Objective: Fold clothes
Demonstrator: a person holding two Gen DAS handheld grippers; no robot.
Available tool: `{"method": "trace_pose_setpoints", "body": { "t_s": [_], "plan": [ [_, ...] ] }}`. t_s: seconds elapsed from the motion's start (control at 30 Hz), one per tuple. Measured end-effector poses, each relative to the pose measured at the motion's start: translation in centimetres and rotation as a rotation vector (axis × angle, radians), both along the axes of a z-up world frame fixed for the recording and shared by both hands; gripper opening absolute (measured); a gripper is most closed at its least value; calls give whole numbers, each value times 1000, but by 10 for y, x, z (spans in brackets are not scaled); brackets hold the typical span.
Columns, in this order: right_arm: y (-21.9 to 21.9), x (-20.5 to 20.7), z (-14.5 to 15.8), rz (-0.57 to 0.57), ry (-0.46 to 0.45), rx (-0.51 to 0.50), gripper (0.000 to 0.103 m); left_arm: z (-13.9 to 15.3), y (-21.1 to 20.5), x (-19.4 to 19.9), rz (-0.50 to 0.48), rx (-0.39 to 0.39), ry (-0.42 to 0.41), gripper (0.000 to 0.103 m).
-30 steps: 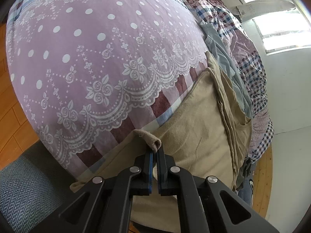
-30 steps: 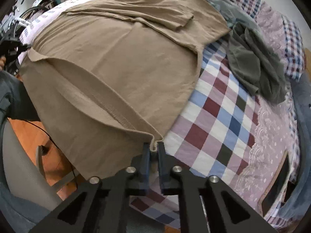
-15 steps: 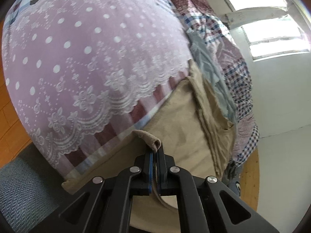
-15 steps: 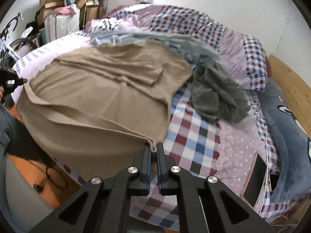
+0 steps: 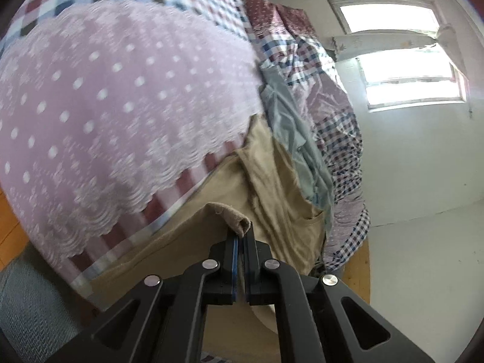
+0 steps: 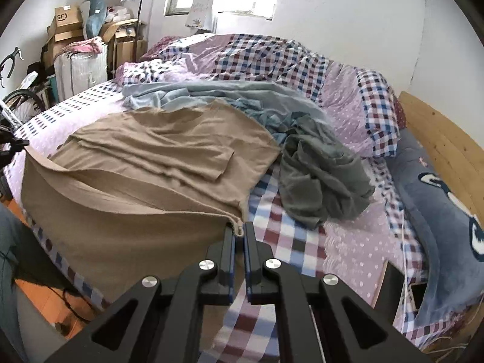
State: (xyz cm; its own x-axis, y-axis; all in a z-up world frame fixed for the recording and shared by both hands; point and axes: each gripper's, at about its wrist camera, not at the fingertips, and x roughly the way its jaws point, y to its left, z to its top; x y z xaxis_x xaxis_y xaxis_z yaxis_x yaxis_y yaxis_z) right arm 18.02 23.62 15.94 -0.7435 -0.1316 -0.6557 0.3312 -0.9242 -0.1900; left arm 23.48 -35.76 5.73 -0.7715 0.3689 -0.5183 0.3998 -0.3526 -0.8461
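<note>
A tan shirt (image 6: 157,157) lies spread over the bed, its sleeves folded onto the body. My right gripper (image 6: 239,231) is shut on one hem corner, which it holds above the checked sheet. My left gripper (image 5: 240,236) is shut on the other hem corner of the tan shirt (image 5: 272,193), a rolled bit of cloth poking out past the fingertips. The hem hangs taut between the two corners, lifted off the bed's near edge. In the right wrist view the left gripper (image 6: 13,145) shows small at the far left edge.
A dark grey garment (image 6: 320,172) lies crumpled right of the shirt, a light blue one (image 6: 211,96) behind it. A checked quilt (image 6: 272,57) is bunched at the back, a blue pillow (image 6: 438,199) at right. Boxes (image 6: 66,24) and a bicycle wheel (image 6: 21,106) stand at left.
Both grippers have risen with the hem corners, lifting the shirt's lower edge off the bed. The views tilted up, bringing the window and the far wall into sight.
</note>
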Motion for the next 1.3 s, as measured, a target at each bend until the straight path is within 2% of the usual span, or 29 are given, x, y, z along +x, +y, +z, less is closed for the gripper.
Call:
{"method": "trace_pose_setpoints", "body": {
  "t_s": [0.23,0.37,0.57,0.7,0.93,1.13,1.23,1.3],
  "plan": [
    [-2,-47,18,-15,37,-28,3,27,-4,-49,1,-38,27,1],
    [0,-90,30,-33,48,-59,3,37,-6,-89,7,-61,25,1],
    [3,-167,41,-69,60,-109,3,50,-10,-170,8,-113,41,1],
    [-1,-227,39,-89,54,-105,3,56,-10,-231,-7,-163,49,1],
    [-10,-333,25,-126,32,-60,3,46,-9,-333,-34,-225,14,1],
    [-17,-391,23,-157,45,-49,2,33,-7,-395,-30,-295,-19,1],
    [-26,-419,1,-173,-6,-13,3,16,-6,-416,-34,-334,-64,1],
    [-28,-430,-15,-201,-42,4,3,-4,-7,-427,-38,-305,-100,1]
  ]
}}
